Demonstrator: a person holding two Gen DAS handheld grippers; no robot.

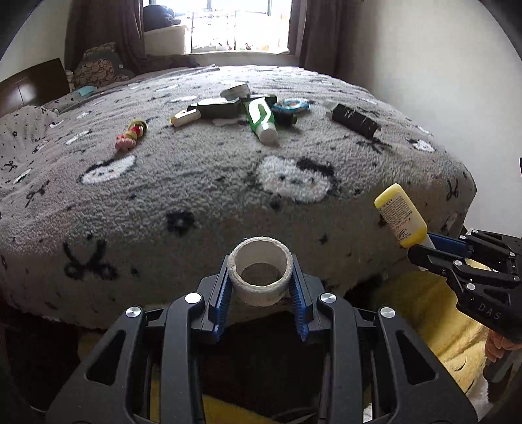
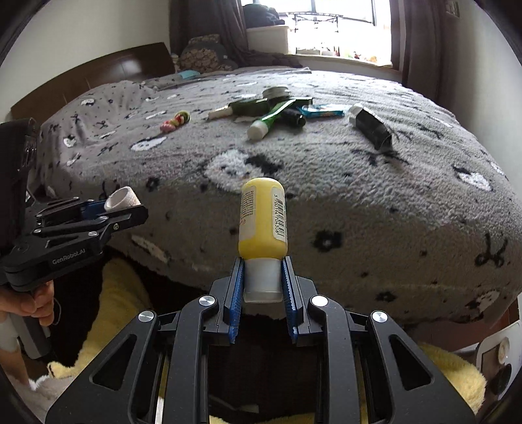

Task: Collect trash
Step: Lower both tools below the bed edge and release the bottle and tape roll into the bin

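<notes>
yellow bottle (image 2: pixel 262 217) points base-first away from right gripper (image 2: pixel 262 277).

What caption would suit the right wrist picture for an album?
Right gripper holds a yellow bottle by its white cap, before a grey bed strewn with trash.

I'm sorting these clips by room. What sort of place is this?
Most likely a bedroom: a bed under a fleecy grey patterned blanket, a dark wooden headboard at its far end, and a curtained window beyond it.
</notes>
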